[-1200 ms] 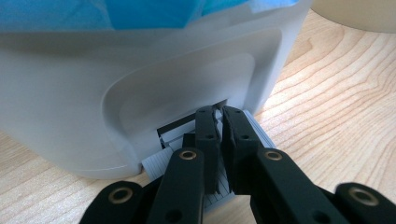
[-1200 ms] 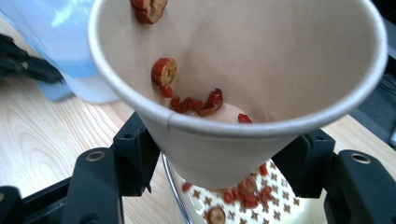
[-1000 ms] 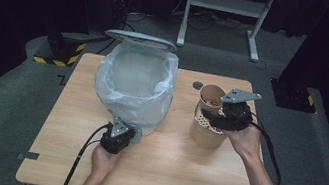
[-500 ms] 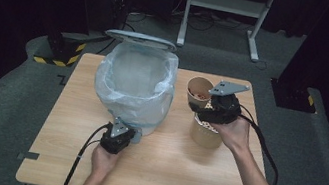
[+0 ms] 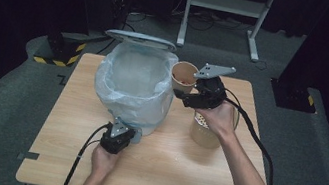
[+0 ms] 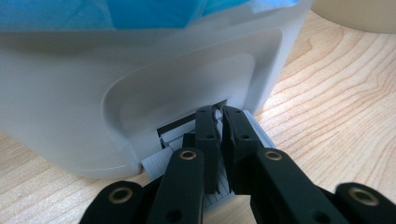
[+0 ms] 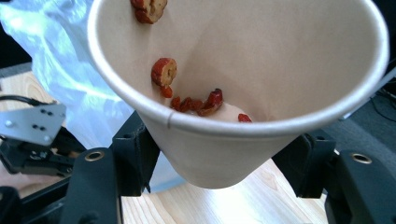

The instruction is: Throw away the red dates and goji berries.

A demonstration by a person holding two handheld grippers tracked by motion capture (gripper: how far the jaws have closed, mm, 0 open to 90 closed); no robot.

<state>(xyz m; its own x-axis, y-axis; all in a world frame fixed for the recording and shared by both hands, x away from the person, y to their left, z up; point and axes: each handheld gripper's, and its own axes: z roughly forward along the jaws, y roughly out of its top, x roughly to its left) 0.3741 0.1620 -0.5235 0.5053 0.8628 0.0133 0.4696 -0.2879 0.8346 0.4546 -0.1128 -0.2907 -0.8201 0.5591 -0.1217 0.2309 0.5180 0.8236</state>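
A white pedal bin (image 5: 136, 82) lined with a clear plastic bag stands at the back left of the table, its lid (image 5: 141, 39) raised. My left gripper (image 5: 121, 133) is at the bin's base with its jaws shut, their tips (image 6: 218, 112) resting on the ribbed pedal (image 6: 252, 123) in front of the bin wall (image 6: 93, 93). My right gripper (image 5: 186, 96) is shut on a tan paper cup (image 5: 184, 75), held in the air beside the bin's right rim. In the right gripper view the cup (image 7: 261, 70) tilts toward the camera, and several red dried fruit slices (image 7: 196, 103) lie inside.
A second tan paper container (image 5: 204, 132) stands on the wooden table (image 5: 179, 176) under my right hand. Cables trail from both grippers toward the table's front edge. The floor around is dark, and a white frame stands behind.
My right gripper has lifted the cup off the tan container and carried it left and up toward the bin's rim. The left gripper has stayed at the pedal.
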